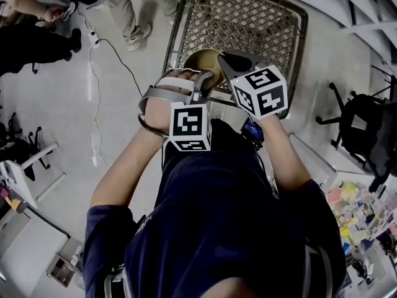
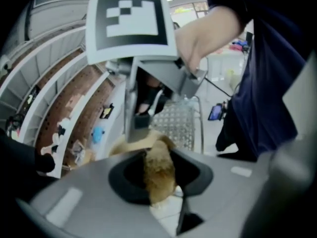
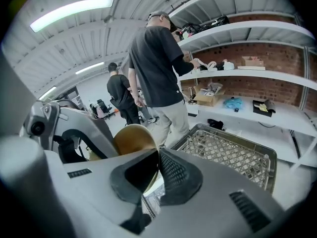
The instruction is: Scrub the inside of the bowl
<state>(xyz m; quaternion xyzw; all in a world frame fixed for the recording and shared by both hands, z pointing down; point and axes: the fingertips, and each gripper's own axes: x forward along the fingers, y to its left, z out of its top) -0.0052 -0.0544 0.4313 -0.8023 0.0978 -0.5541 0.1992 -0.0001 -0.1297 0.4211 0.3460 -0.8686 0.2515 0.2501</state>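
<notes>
The right tongs (image 3: pixel 157 172) are closed on the rim of a golden bowl (image 3: pixel 131 138), with the thin wall pinched between the two dark pads. They hold the bowl up in the air, tilted on edge, just in front of a wire basket (image 3: pixel 237 139). The basket stands on a white table (image 3: pixel 237 120), and only its mesh floor shows inside it.

The left tongs (image 2: pixel 158 177) are closed on a fuzzy brown scrubber (image 2: pixel 159 170) that fills the gap between the pads. The scrubber's far end lies against the bowl. No view shows clearly whether it is inside the hollow.

In the head view both tongs meet at the bowl, over the near edge of the basket.

Behind the basket, a person (image 3: pixel 158 68) stands at white shelves (image 3: pixel 257 73). One shelf holds an open cardboard box (image 3: pixel 207 98), but what is in it is too small to tell.
</notes>
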